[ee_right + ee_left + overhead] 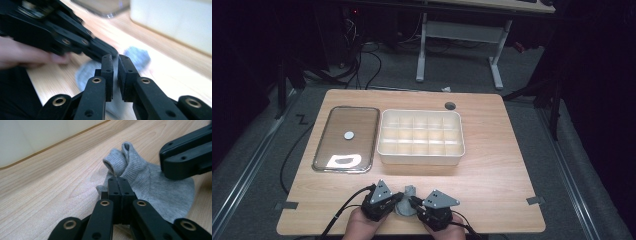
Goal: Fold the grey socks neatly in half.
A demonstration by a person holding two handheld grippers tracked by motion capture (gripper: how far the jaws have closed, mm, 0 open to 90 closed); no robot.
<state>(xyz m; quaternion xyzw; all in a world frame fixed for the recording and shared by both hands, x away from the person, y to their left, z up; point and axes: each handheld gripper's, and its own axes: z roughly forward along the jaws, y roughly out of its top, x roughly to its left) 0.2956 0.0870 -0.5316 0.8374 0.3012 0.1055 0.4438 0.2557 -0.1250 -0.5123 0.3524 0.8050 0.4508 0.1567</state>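
The grey sock (152,182) lies on the near edge of the wooden table (492,165), right between the two grippers. It is soft and light, and it bends and folds any way you push it. One end is rolled up into a little tube, and the rest lies flat. It will not break and it will not slip much, because the knit cloth is a bit rough. A good place to pinch it is a thin edge or the rolled end, where the cloth bunches up.

The left gripper (119,180) has its jaws pressed tight together; I think it nips the sock's edge, but that spot is hidden. The right gripper (115,58) has its jaws a small way apart, just above the sock, grasping nothing.

Farther away sit a white box (421,156) with many small spaces and, to its left, a clear lid (326,131).
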